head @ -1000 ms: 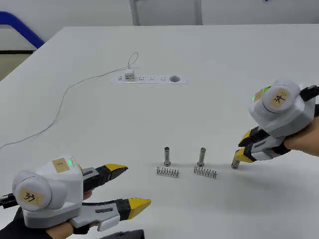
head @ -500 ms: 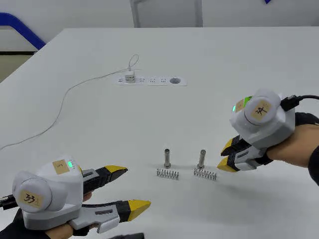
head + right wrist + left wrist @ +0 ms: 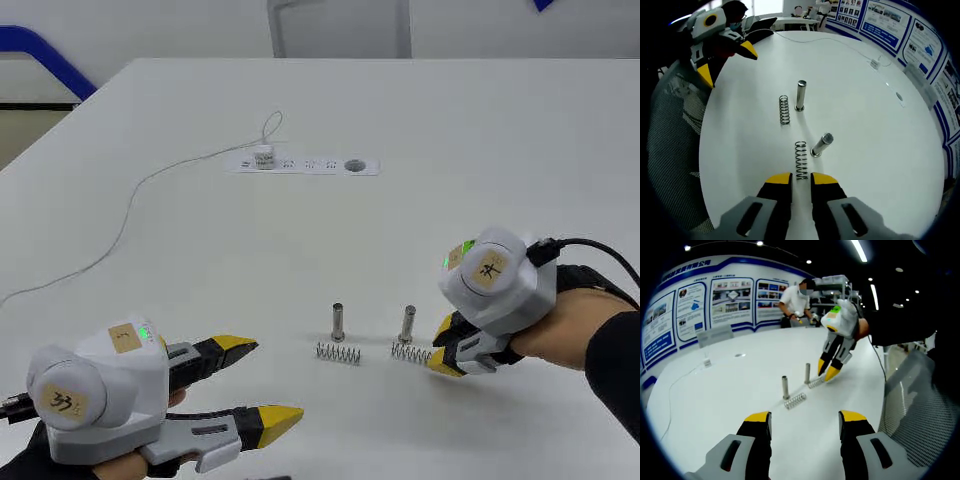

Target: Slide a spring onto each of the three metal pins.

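Spring (image 3: 801, 161) lies at your right gripper's (image 3: 801, 181) barely parted fingers; second spring (image 3: 784, 109) and two upright pins (image 3: 338, 322) (image 3: 407, 324) stand toward the desk's (image 3: 865, 100) near edge; left gripper's (image 3: 805, 422) fingers are spread wide.

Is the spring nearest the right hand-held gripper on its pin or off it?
Off. The spring lies flat on the table beside the upright pin, not around it.

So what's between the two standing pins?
Nothing, just bare white table between the left pin and the right pin in the head view.

Right gripper (image 3: 439, 345) sits at the end of one spring (image 3: 408, 352)
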